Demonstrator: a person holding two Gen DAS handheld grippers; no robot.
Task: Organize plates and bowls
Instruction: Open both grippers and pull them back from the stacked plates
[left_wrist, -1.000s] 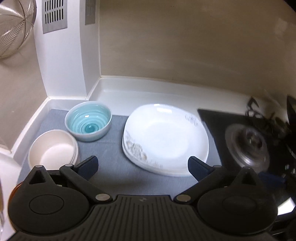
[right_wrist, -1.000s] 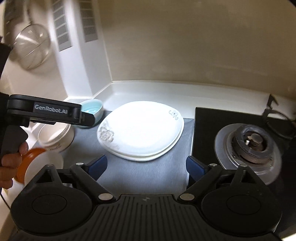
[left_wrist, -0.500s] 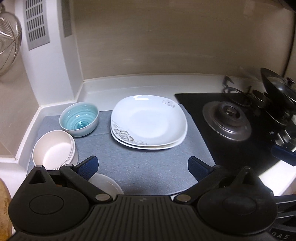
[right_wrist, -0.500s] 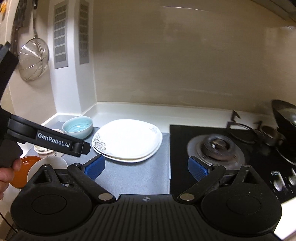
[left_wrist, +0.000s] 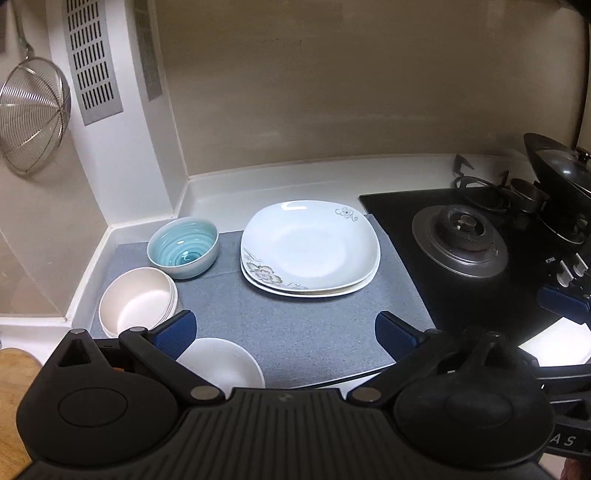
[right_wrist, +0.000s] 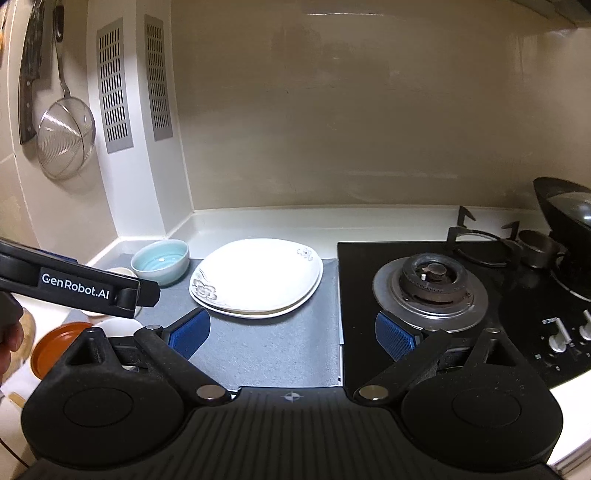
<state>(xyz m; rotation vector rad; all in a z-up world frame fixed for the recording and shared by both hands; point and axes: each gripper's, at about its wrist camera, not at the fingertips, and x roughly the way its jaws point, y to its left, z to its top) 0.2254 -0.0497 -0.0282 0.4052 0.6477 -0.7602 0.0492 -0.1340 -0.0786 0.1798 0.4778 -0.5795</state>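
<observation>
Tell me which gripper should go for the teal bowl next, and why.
Left. The left gripper is open and empty with the teal bowl just ahead on the grey mat. The right gripper, also open, sits nearer the stove burner, farther from it.

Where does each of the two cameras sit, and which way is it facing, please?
Left wrist: behind the open left tongs, facing the grey mat, teal bowl and stacked plates; the right tongs' blue pad shows at right.
Right wrist: behind the open right tongs, facing the mat's edge and stove burner; the left tongs and a hand show at left.
Shared: plates, teal bowl, burner, hanging strainer.
</observation>
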